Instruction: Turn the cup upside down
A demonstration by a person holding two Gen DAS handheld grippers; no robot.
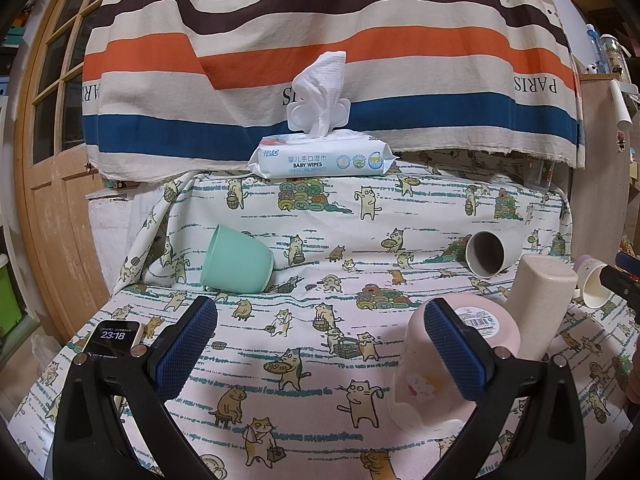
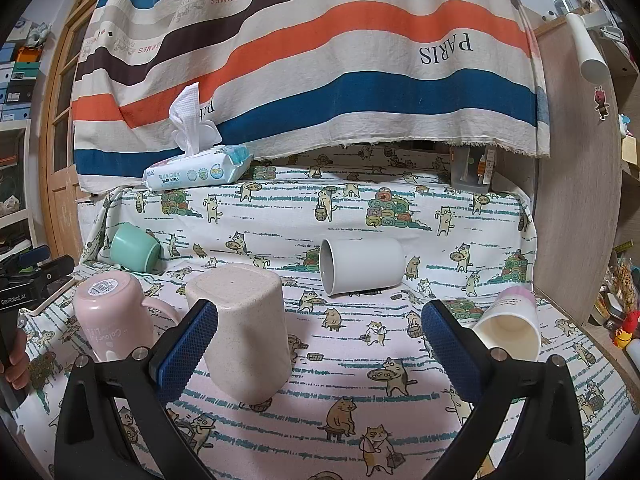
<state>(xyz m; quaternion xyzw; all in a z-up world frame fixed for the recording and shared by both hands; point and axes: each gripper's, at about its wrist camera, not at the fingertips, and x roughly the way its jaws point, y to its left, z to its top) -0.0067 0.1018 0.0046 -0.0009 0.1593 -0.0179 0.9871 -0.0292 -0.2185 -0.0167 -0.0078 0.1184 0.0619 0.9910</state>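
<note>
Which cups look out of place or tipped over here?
Three lie on their sides: the green cup, the white cup and the paper cup. The pink cup and beige cup already stand upside down.

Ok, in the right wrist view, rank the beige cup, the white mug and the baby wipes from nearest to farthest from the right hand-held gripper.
1. Beige cup: upside down, just beside the left finger of the right hand-held gripper.
2. White mug: on its side, mid-table, ahead.
3. Baby wipes: on the raised ledge, far left, at the back.
</note>
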